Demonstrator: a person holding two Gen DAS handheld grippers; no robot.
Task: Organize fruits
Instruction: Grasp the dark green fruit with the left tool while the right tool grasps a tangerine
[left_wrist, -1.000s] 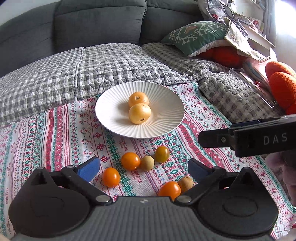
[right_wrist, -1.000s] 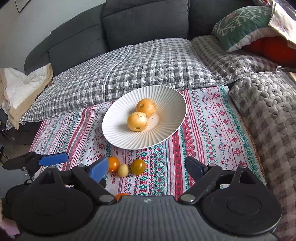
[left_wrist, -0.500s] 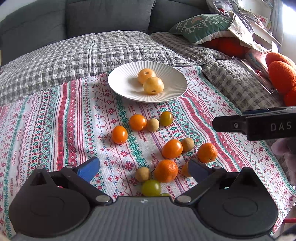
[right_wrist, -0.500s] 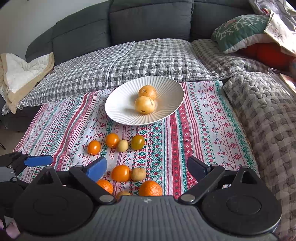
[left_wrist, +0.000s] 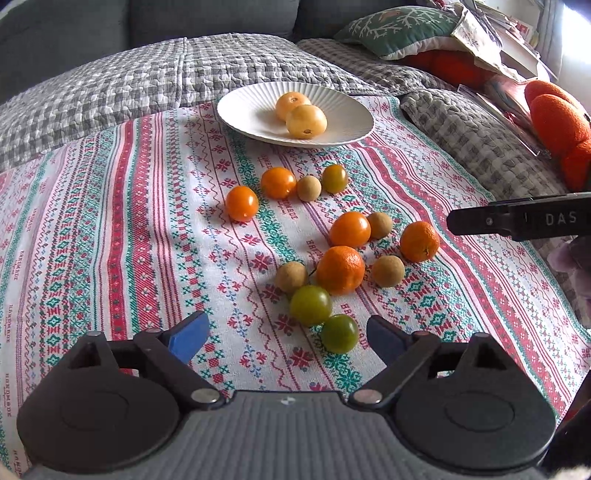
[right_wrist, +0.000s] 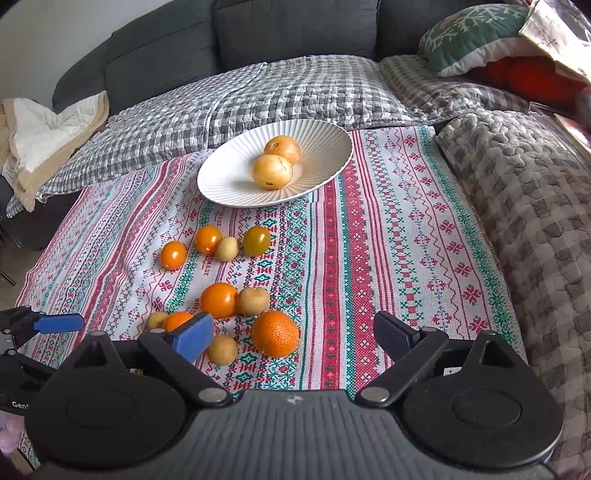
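A white ribbed plate (left_wrist: 240, 110) (right_wrist: 221, 184) at the far end of the patterned cloth holds two yellow fruits (left_wrist: 306, 121). Several loose fruits lie nearer: orange tomatoes (left_wrist: 242, 203), brown longans (left_wrist: 291, 277), mandarins (left_wrist: 340, 269) and green tomatoes (left_wrist: 310, 304). My left gripper (left_wrist: 286, 332) hangs low over the cloth with its jaws closing. A green tomato (left_wrist: 339, 333) sits between them by the right finger, not pressed. My right gripper (right_wrist: 293, 334) is also closing, with a mandarin (right_wrist: 275, 333) and a longan (right_wrist: 221, 349) between its fingers, unpressed.
A grey checked quilt (right_wrist: 280, 92) and a dark sofa (right_wrist: 295, 29) lie behind the plate. A green pillow (left_wrist: 399, 29) and orange plush items (left_wrist: 557, 118) crowd the right side. A white blanket (right_wrist: 44, 136) is heaped at the left. A bumpy grey blanket (right_wrist: 535, 206) borders the cloth.
Both grippers drew back from the plate and sank toward the near fruits, so the whole scatter of loose fruit is in view. The left jaws have narrowed.
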